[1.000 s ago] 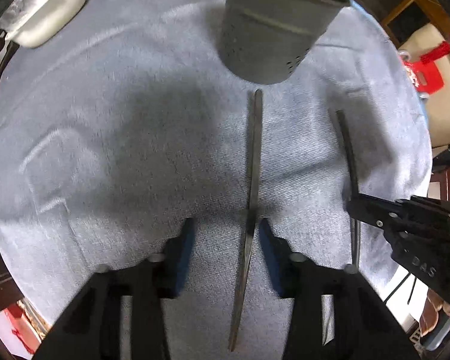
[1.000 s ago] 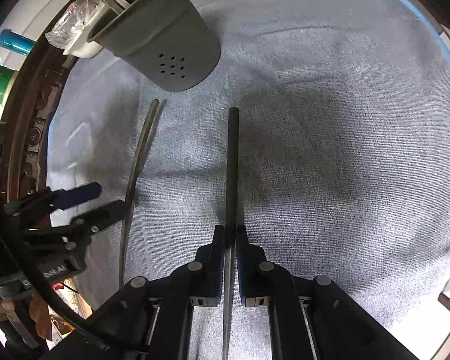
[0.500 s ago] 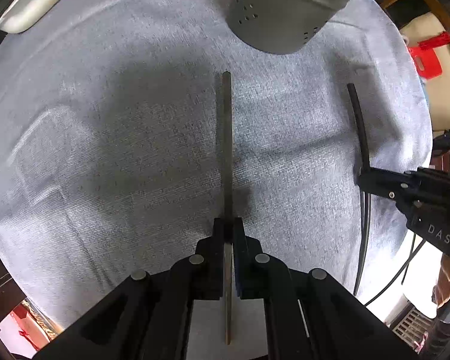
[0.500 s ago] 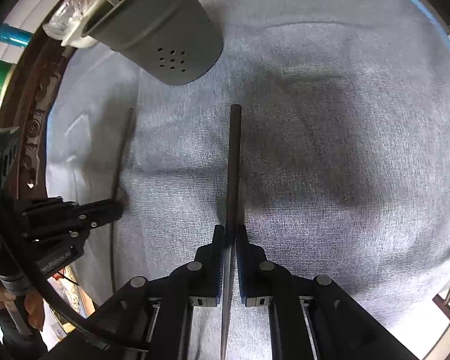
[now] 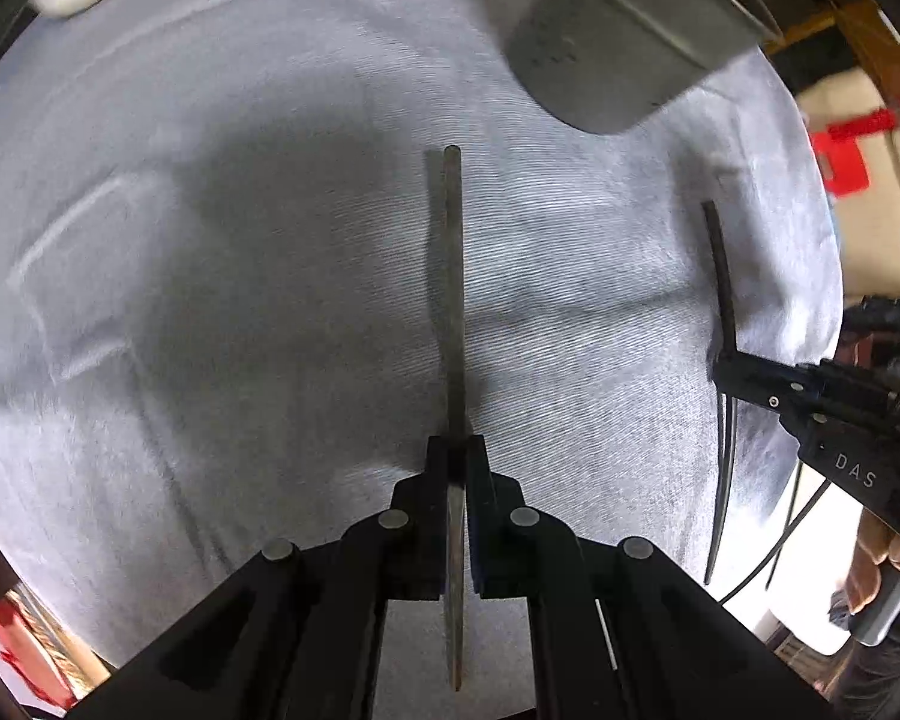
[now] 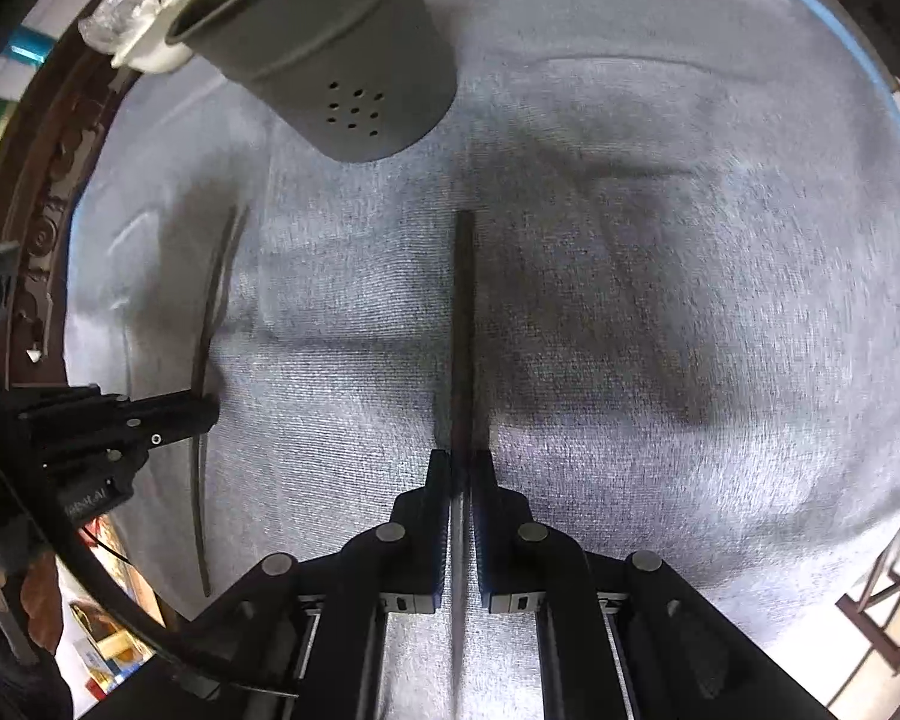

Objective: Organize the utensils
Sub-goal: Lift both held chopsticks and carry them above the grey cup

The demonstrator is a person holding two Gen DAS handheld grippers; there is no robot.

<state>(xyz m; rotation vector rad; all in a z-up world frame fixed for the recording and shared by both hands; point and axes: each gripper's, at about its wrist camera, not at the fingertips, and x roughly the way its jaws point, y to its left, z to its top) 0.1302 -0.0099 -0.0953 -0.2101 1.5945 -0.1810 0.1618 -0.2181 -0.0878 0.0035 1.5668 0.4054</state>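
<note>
Left claw (image 5: 456,450) now clamped on knife (image 5: 453,300), right claw (image 6: 462,462) gripping dark utensil (image 6: 463,312), prob. chopstick

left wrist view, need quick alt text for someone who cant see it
The left gripper is shut on a long, thin dark metal utensil over a grey-blue woven tablecloth. A grey plastic utensil holder with small holes stands ahead to the right. At the right edge, the right gripper grips a second thin dark utensil.
</note>
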